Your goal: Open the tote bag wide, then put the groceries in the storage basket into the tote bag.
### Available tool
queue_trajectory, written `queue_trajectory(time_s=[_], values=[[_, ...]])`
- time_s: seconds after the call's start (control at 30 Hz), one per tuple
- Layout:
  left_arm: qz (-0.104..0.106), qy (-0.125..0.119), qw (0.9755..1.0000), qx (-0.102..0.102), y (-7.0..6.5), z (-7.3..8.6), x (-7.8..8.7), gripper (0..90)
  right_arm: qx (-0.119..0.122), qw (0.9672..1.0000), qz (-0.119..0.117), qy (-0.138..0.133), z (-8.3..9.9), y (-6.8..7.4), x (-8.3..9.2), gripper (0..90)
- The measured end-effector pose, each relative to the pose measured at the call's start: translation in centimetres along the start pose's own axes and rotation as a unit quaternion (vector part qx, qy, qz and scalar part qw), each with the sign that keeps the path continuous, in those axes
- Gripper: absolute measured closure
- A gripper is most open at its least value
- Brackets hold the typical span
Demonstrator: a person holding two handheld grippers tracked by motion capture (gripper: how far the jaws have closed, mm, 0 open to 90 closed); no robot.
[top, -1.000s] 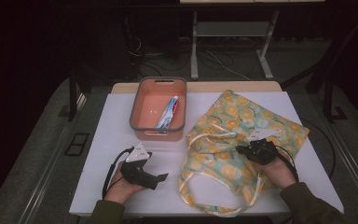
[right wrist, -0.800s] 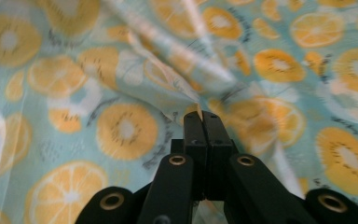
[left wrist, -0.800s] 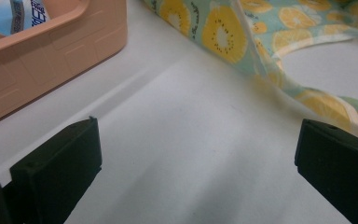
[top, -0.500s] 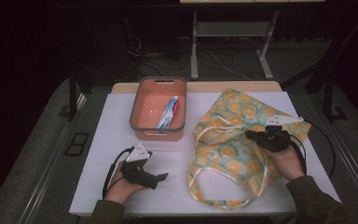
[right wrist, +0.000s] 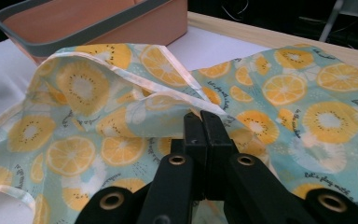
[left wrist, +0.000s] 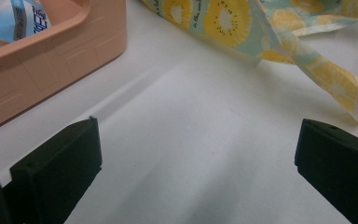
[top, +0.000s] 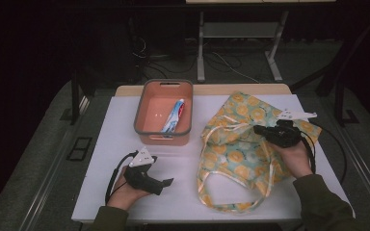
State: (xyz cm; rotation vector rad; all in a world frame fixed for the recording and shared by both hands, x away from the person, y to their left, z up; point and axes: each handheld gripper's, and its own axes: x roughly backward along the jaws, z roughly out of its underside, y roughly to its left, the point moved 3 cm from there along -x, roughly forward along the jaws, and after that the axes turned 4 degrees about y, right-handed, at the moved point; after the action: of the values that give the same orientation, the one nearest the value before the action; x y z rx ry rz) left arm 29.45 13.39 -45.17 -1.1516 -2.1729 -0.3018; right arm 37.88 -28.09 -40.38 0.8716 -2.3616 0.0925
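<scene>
A cloth tote bag [top: 238, 154] printed with orange and kiwi slices lies on the right half of the white table [top: 120, 125]. My right gripper [top: 258, 130] is shut on the bag's upper rim and holds that layer lifted, so the mouth gapes. The right gripper view has the closed jaws [right wrist: 200, 116] pinching the pale rim of the bag [right wrist: 284, 88]. My left gripper [top: 167, 184] rests on the table at the front left, open with nothing between its jaws [left wrist: 198, 158]. A corner and handle strap of the bag [left wrist: 223, 14] lie ahead of it.
An orange basket [top: 161, 139] with a grey rim stands at the back centre and holds a toothpaste tube [top: 173, 117]. Its wall [left wrist: 51, 56] is close on the left in the left gripper view. The bag's handles loop toward the front edge [top: 231, 204].
My right gripper has moved right and upward, pulling the bag's top layer with it and widening the mouth. The left gripper has stayed in place.
</scene>
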Motion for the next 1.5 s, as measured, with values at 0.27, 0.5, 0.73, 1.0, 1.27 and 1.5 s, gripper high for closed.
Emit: queue_trajectory(time_s=[0.27, 0.5, 0.73, 1.0, 1.27, 1.5], values=[[0.006, -0.006, 1.0, 0.0, 0.0, -0.5, 0.3, 0.0, -0.003, 1.0, -0.003, 0.0, 0.2, -0.2, 0.3, 89.9], [0.012, -0.023, 0.9997, 0.0, 0.4, -2.0, 0.9, 0.4, 0.001, 1.0, -0.006, 0.003, 0.2, -0.2, 0.2, 89.9], [0.025, -0.026, 0.9993, 0.001, 0.6, -3.6, 1.3, 0.4, 0.001, 1.0, -0.008, 0.004, 0.2, -0.3, 0.2, 89.9], [0.031, -0.02, 0.9993, -0.002, 1.0, -5.4, 0.9, 0.6, 0.002, 0.9999, -0.011, 0.006, 0.4, -0.3, 0.2, 89.9], [0.02, -0.026, 0.9994, -0.004, 2.3, -8.1, 0.6, 1.2, 0.004, 0.9999, -0.013, 0.008, 0.4, -0.2, 0.1, 89.9], [0.004, -0.029, 0.9996, 0.005, 4.3, -11.0, 0.1, 2.4, 0.003, 0.9999, -0.016, 0.005, 0.4, -0.2, 0.3, 89.9]])
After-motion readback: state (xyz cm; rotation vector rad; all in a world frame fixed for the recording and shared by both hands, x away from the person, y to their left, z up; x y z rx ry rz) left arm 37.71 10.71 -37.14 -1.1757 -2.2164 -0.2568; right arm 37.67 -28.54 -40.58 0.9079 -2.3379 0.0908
